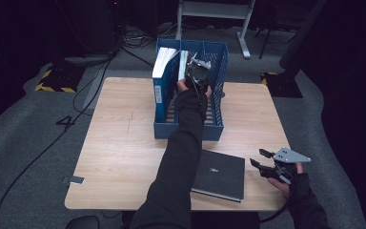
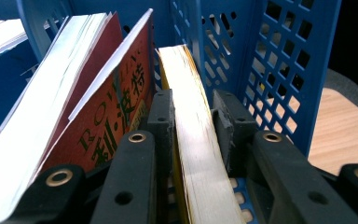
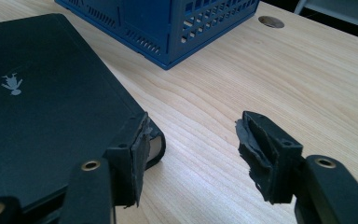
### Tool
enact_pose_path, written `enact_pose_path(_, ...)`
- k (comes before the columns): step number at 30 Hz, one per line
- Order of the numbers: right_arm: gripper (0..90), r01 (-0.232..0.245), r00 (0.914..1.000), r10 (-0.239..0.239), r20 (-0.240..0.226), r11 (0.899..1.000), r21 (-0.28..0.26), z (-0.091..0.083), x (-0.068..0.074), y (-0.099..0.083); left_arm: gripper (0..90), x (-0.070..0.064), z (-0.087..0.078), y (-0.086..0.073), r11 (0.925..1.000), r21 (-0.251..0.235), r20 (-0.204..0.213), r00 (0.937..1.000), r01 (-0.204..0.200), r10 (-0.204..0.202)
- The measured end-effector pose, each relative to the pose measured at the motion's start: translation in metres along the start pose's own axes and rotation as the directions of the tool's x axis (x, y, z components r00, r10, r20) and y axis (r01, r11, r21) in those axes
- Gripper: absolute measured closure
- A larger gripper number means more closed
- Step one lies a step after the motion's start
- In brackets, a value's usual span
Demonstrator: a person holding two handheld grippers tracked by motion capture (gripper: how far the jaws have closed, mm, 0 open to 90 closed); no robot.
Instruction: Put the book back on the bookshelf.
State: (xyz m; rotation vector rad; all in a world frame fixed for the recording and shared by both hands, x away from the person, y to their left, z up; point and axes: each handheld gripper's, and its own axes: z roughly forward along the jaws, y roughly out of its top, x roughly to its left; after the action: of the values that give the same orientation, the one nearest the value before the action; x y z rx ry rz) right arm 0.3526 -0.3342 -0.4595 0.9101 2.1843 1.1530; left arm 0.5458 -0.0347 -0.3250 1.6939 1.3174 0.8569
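Observation:
A blue lattice file rack (image 1: 217,126) stands at the table's far middle with books upright in it. My left gripper (image 1: 198,71) reaches into the rack. In the left gripper view my left gripper (image 2: 192,116) is shut on a book with yellowish page edges (image 2: 182,70), which stands beside a red-covered book (image 2: 116,112). A black book (image 1: 219,174) lies flat near the table's front edge. My right gripper (image 1: 263,162) is open just to its right. In the right gripper view my right gripper (image 3: 191,140) has one jaw over the corner of the black book (image 3: 42,102), with nothing between its jaws.
A thick white-paged book (image 1: 164,62) with a blue cover leans in the rack's left part. The wooden table (image 1: 119,143) has bare room on its left and right sides. A round hole (image 3: 270,21) sits in the tabletop beyond the rack (image 3: 177,28). Cables lie on the floor to the left.

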Motion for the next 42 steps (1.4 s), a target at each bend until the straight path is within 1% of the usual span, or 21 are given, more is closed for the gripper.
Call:
enact_pose_path(1, 43.7, 0.000, 1.0000, 0.000, 0.000, 1.000, 0.000, 0.000, 0.000, 0.000, 68.0, 0.000, 0.000, 0.000, 1.0000, 0.000, 0.000, 1.0000, 0.000, 0.000)
enact_pose_path(2, 43.7, 0.001, 1.0000, -0.001, 0.001, 1.000, 0.002, 0.000, 0.000, 0.000, 64.9, 0.000, -0.002, 0.000, 1.0000, 0.008, 0.026, 0.9996, -0.006, 0.006)
enact_pose_path(5, 43.7, 0.003, 1.0000, -0.003, 0.002, 1.000, 0.002, 0.000, 0.000, 0.000, 58.7, 0.000, -0.007, -0.002, 0.9986, 0.020, 0.061, 0.9970, -0.049, 0.048)
enact_pose_path(7, 43.7, 0.003, 1.0000, -0.003, 0.002, 1.000, 0.002, 0.000, 0.000, 0.000, 57.3, 0.001, -0.008, -0.003, 0.9981, 0.020, 0.075, 0.9956, -0.059, 0.057)
enact_pose_path(10, 43.6, 0.000, 1.0000, 0.000, 0.001, 1.000, 0.006, 0.000, 0.000, 0.000, 51.6, 0.005, -0.015, -0.009, 0.9955, 0.017, 0.117, 0.9890, -0.094, 0.091)
enact_pose_path(12, 43.6, 0.000, 1.0000, 0.000, 0.001, 1.000, 0.008, 0.000, 0.000, 0.000, 50.9, 0.007, -0.018, -0.013, 0.9939, 0.016, 0.142, 0.9842, -0.109, 0.106)
enact_pose_path(16, 43.4, -0.002, 1.0000, 0.002, 0.002, 1.000, 0.011, 0.001, 0.000, -0.001, 45.3, 0.008, -0.025, -0.019, 0.9929, 0.018, 0.200, 0.9733, -0.118, 0.112)
enact_pose_path(19, 43.3, 0.002, 1.0000, -0.002, 0.003, 1.000, 0.018, 0.001, 0.001, -0.001, 39.8, 0.007, -0.030, -0.024, 0.9906, 0.014, 0.222, 0.9665, -0.136, 0.129)
enact_pose_path(21, 43.2, 0.002, 1.0000, -0.003, 0.001, 1.000, 0.019, 0.002, 0.001, -0.001, 38.4, 0.009, -0.033, -0.028, 0.9907, 0.018, 0.236, 0.9634, -0.135, 0.127)
enact_pose_path(22, 43.1, 0.003, 1.0000, -0.003, 0.001, 1.000, 0.019, 0.002, 0.001, -0.001, 37.7, 0.012, -0.035, -0.030, 0.9909, 0.017, 0.256, 0.9585, -0.134, 0.125)
enact_pose_path(25, 43.1, 0.004, 1.0000, -0.004, 0.001, 1.000, 0.019, 0.002, 0.001, -0.001, 36.8, 0.015, -0.037, -0.035, 0.9909, 0.016, 0.267, 0.9557, -0.134, 0.125)
enact_pose_path(26, 43.1, 0.004, 1.0000, -0.005, 0.002, 1.000, 0.019, 0.002, 0.001, -0.001, 36.0, 0.017, -0.038, -0.037, 0.9916, 0.012, 0.281, 0.9522, -0.129, 0.120)
enact_pose_path(28, 43.1, 0.007, 1.0000, -0.007, 0.002, 1.000, 0.020, 0.002, 0.001, -0.001, 34.5, 0.021, -0.041, -0.043, 0.9899, 0.011, 0.285, 0.9495, -0.141, 0.133)
enact_pose_path(29, 43.1, 0.007, 1.0000, -0.007, 0.002, 1.000, 0.020, 0.002, 0.001, -0.001, 33.1, 0.022, -0.041, -0.046, 0.9896, 0.014, 0.301, 0.9443, -0.143, 0.133)
enact_pose_path(30, 43.1, 0.005, 1.0000, -0.005, -0.001, 1.000, 0.023, 0.002, 0.002, -0.001, 31.4, 0.023, -0.041, -0.048, 0.9887, 0.017, 0.305, 0.9423, -0.149, 0.137)
enact_pose_path(33, 43.2, 0.007, 1.0000, -0.006, -0.002, 1.000, 0.028, 0.003, 0.002, -0.001, 31.5, 0.024, -0.041, -0.053, 0.9858, 0.014, 0.295, 0.9428, -0.167, 0.156)
enact_pose_path(34, 43.2, 0.010, 0.9999, -0.010, -0.001, 1.000, 0.029, 0.004, 0.002, -0.001, 32.4, 0.025, -0.039, -0.060, 0.9837, 0.025, 0.321, 0.9334, -0.178, 0.161)
enact_pose_path(36, 43.1, 0.011, 0.9999, -0.011, -0.002, 0.999, 0.032, 0.004, 0.003, -0.001, 33.1, 0.025, -0.038, -0.063, 0.9821, 0.023, 0.321, 0.9318, -0.187, 0.170)
enact_pose_path(38, 43.2, 0.012, 0.9999, -0.012, -0.003, 0.999, 0.032, 0.004, 0.003, -0.001, 37.0, 0.026, -0.035, -0.070, 0.9767, 0.043, 0.327, 0.9268, -0.210, 0.185)
enact_pose_path(40, 43.1, 0.011, 0.9999, -0.011, -0.005, 0.999, 0.035, 0.005, 0.003, -0.002, 39.9, 0.026, -0.032, -0.074, 0.9751, 0.057, 0.319, 0.9294, -0.214, 0.186)
enact_pose_path(42, 43.1, 0.010, 0.9999, -0.010, -0.008, 0.999, 0.038, 0.005, 0.003, -0.002, 47.8, 0.027, -0.030, -0.076, 0.9737, 0.063, 0.315, 0.9300, -0.219, 0.189)
